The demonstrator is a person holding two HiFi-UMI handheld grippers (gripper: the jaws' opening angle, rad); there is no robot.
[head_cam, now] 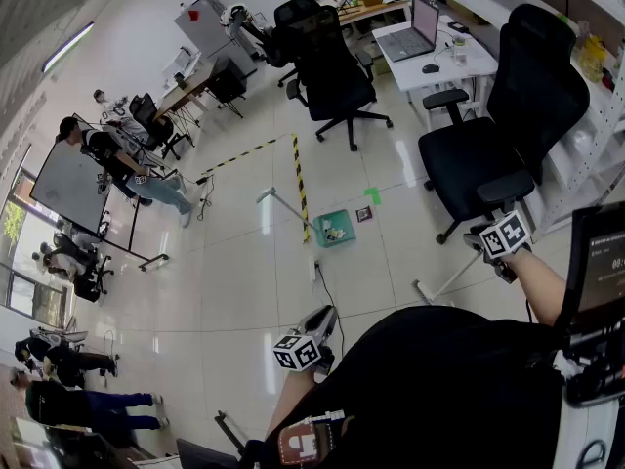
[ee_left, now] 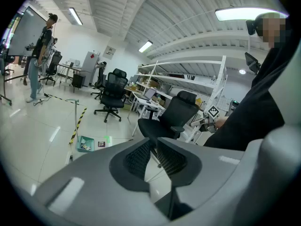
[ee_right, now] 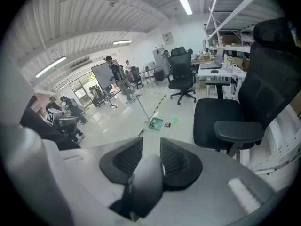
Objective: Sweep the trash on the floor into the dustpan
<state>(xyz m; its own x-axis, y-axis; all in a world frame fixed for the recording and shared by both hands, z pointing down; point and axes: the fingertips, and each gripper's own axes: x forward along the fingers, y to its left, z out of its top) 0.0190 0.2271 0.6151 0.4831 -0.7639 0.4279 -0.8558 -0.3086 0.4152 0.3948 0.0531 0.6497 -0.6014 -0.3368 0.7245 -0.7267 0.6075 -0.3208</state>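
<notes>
Green plastic dustpan (head_cam: 334,228) stood far ahead on the glossy tiled floor (head_cam: 244,281), scraps inside. We judged sweeping largely done. Left gripper (ee_left: 154,150) and right gripper (ee_right: 151,146) were released, all 2 empty.

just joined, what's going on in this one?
A person holds a gripper in each hand, well back from the work. The left gripper and right gripper both have open fingers with nothing between them. The green dustpan sits on the floor ahead, beside the striped tape, with scraps in it. No sweeping under way.
</notes>
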